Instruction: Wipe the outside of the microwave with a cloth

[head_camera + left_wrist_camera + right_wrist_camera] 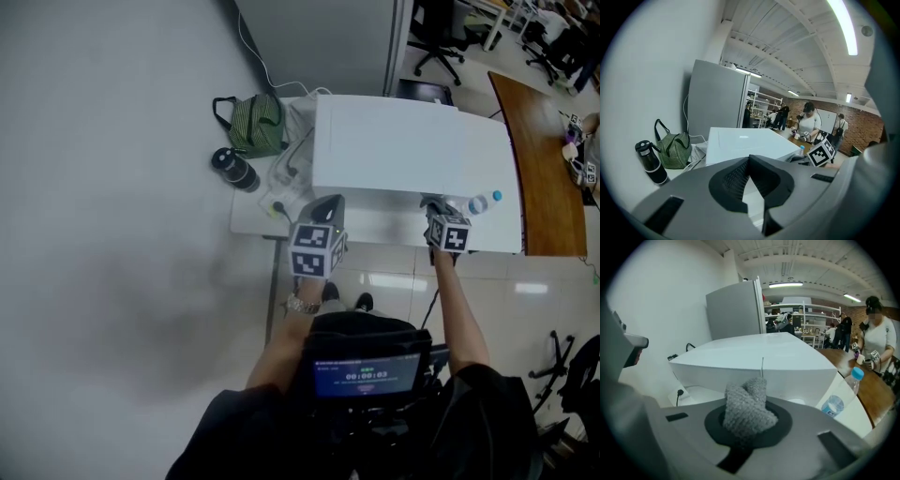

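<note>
The white microwave (403,150) stands on a white table (394,234) against the wall, and its front face is toward me. My right gripper (434,203) is shut on a bunched grey cloth (746,408) and hovers just in front of the microwave's (759,357) lower right front. The cloth hides this gripper's fingertips. My left gripper (328,202) is held off the microwave's (745,143) front left corner, a little above the table's edge. Its jaws meet at the tips with nothing between them.
Left of the microwave are a green striped bag (255,124), a black flask (234,169) and a power strip with cables (279,204). A clear water bottle (478,203) lies at the table's right front. A wooden table (544,141) adjoins on the right, and a grey cabinet (319,37) stands behind.
</note>
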Demonstrator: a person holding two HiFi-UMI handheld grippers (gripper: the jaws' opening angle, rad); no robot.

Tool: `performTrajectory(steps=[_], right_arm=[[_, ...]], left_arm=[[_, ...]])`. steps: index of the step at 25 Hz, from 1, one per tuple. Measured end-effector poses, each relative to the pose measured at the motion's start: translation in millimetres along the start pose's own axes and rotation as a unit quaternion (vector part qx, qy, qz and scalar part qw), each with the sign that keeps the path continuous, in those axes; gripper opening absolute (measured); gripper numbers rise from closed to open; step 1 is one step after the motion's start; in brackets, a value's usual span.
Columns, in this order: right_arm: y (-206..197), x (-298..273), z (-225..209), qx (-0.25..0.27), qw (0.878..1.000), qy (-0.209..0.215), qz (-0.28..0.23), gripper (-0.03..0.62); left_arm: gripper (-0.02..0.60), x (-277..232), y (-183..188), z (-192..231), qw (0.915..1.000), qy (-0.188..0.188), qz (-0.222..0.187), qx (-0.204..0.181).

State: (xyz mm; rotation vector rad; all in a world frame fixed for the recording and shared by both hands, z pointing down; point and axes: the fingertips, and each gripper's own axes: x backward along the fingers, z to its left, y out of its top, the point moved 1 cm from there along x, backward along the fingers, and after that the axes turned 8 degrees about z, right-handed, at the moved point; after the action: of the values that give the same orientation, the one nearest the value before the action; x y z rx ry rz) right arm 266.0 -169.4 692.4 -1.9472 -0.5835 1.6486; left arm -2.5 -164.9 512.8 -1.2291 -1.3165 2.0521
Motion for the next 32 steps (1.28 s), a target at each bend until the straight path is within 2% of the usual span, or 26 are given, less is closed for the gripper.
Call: performTrajectory(steps=[2,4,10,14,17,20,24,28,32], right_arm=[[3,-2,19,0.003,1.000,0.015,-0.005,0.017],[5,-9,57,0.025,0.999,0.045,-0.012,0.017],[-1,-53,216,0.114,0.980,0.163,0.005,0.017],[8,-87,289,0.159,0.967,0.196,0.026,0.017],[18,-96,319,0.199,0.958,0.203,0.042,0.016],[3,-110,305,0.184,0.961,0.196,0.069,0.016],[-14,-111,245,0.132,0.971,0.180,0.091,0.015],[-17,-92,183,0.109,0.977,0.160,0.089,0.015],[-25,-75,111,0.062,0.988,0.107,0.091,0.015]], left_arm=[[0.000,4,-2,9,0.9999,0.010,-0.001,0.005],[0.000,11,-4,18,0.9997,0.023,-0.001,0.008],[0.000,39,-15,40,0.9977,0.064,-0.001,0.023],[0.000,59,-22,52,0.9956,0.088,0.000,0.030],[0.000,71,-28,59,0.9938,0.104,0.002,0.038],[0.000,78,-33,63,0.9927,0.112,0.003,0.043],[0.000,73,-33,62,0.9935,0.105,0.002,0.045],[0.000,58,-27,50,0.9960,0.081,0.002,0.038],[0.000,35,-19,31,0.9986,0.045,0.001,0.028]])
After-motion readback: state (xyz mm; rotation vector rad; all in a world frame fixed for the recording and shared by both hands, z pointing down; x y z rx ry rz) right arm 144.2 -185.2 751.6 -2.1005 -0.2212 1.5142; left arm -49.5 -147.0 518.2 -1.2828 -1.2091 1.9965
